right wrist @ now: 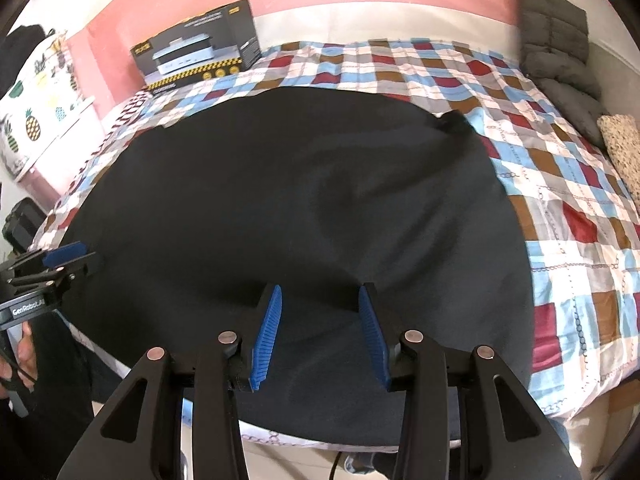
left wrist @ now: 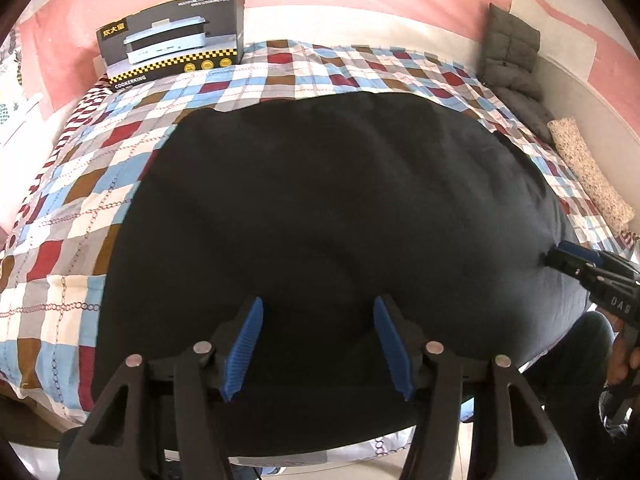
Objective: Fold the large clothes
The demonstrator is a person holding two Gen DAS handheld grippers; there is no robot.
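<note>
Blue ribbed pads are lining both grippers. The left gripper (left wrist: 318, 308) is standing with its jaws wide apart over the near part of the black garment (left wrist: 320, 220), and nothing is lying between them. The right gripper (right wrist: 320, 296) is likewise gaping, a little less widely, above the same cloth (right wrist: 288, 208) and is gripping nothing; whether its tips are touching the fabric cannot be told. In the left wrist view the right gripper (left wrist: 560, 256) is reaching in at the garment's right edge.

The garment is lying spread flat on the checked bedsheet (left wrist: 80, 184), covering most of the bed's near half. Its near hem is running off the bed edge and is being cut off by the gripper frames, so its full outline and kind are hard to make out. Folds are barely showing on the dark cloth. Its long axis appears to be running left to right across the bed. A small corner of fabric (right wrist: 452, 120) is poking up at its far right.

A cooker box (left wrist: 172, 46) is standing at the far left, a grey padded jacket (left wrist: 512, 60) at the far right.
</note>
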